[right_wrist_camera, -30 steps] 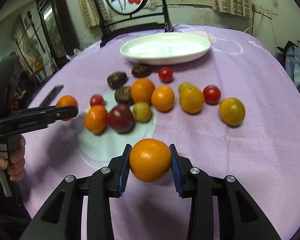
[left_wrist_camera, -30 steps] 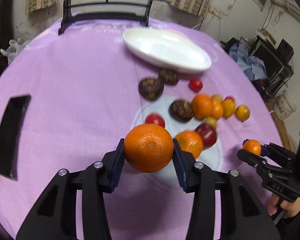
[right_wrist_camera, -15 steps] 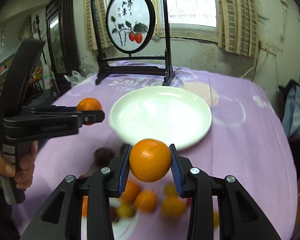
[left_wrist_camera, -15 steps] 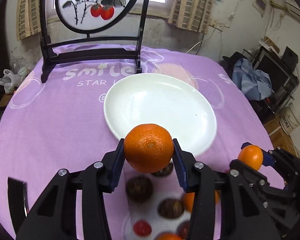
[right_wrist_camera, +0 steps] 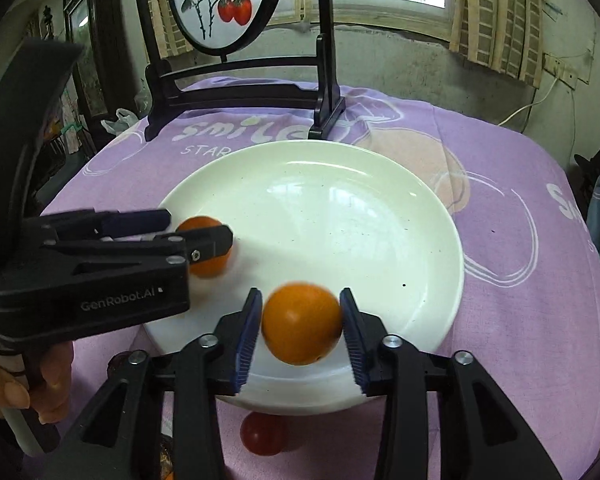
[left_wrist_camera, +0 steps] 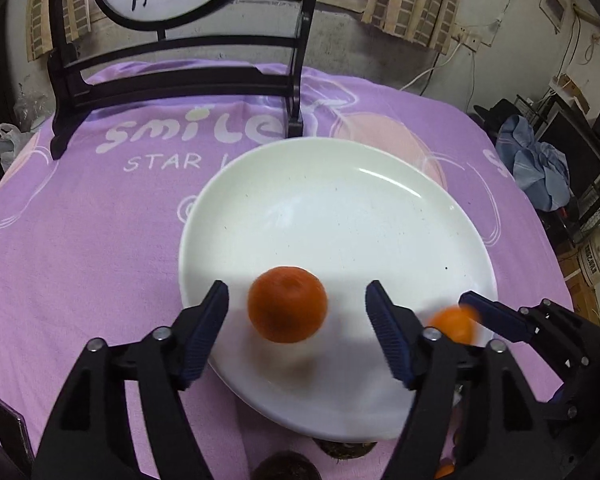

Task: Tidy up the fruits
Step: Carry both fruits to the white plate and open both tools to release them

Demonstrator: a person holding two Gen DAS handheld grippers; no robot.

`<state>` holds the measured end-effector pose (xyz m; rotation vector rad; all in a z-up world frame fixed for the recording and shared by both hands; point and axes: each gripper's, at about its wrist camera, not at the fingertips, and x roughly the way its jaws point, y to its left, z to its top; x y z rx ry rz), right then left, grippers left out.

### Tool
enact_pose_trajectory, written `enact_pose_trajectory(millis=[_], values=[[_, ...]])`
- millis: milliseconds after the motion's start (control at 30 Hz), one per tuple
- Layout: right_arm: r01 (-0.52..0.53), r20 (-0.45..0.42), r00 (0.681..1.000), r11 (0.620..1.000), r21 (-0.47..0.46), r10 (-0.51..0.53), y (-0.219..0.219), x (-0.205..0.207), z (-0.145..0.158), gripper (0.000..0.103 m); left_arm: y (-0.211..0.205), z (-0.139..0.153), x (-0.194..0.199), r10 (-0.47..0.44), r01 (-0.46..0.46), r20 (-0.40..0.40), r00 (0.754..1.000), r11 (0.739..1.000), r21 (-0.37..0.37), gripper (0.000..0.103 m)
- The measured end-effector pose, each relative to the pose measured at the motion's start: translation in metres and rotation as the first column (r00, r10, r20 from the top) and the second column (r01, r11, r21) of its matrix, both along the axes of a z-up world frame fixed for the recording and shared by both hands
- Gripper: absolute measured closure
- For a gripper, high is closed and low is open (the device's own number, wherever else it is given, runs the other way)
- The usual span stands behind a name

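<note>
1. One orange (left_wrist_camera: 287, 305) is seen blurred between the spread jaws of the left gripper (left_wrist_camera: 297, 334), touching neither pad; it is judged to be just released over the near part of the white plate (left_wrist_camera: 380, 184). Whether it has yet come to rest on the plate cannot be told.
2. A second orange (right_wrist_camera: 302, 323) is seen between the pads of the right gripper (right_wrist_camera: 300, 336), above the plate's near rim. A thin gap shows at the left pad and the fruit is slightly blurred, so whether it is gripped or already let go cannot be told.
3. The task is judged to be in its early part: at most two fruits are at the plate, and the rest of it is bare.
4. Fruit is left on the purple cloth (left_wrist_camera: 80, 240) below the plate's near edge: a red fruit (right_wrist_camera: 262, 438) and dark brown fruits (left_wrist_camera: 288, 468), partly hidden by the grippers.
5. Open room is seen over the plate's middle and far side. The two grippers lie close together at the near rim, so a clash is judged possible.
6. A black screen stand (right_wrist_camera: 240, 96) is set just beyond the plate's far edge, which limits forward reach.
</note>
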<state>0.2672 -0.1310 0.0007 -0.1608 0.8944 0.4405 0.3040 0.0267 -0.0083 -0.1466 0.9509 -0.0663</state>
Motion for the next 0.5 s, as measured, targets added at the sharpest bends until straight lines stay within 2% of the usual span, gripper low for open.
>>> enact_pose_trajectory(millis=[233,367,500], values=[[0.012,0.028,1.000,0.999,0.043,-0.013,-0.023,-0.031,0.018,0.043,0.012,0.019,-0.037,0.019,-0.019,0.029,0.999,1.000,-0.007,0.026],[0.034,0.066,0.997,0.999,0.032,-0.036,-0.049,-0.067,0.023,0.035,0.019,0.028,-0.078,0.033,-0.035,0.072,0.997,0.999,0.025,0.016],[0.062,0.092,0.994,0.998,0.006,-0.062,-0.075,-0.103,0.022,0.034,0.025,0.025,-0.123,0.043,-0.045,0.082,0.996,0.999,0.021,0.015]])
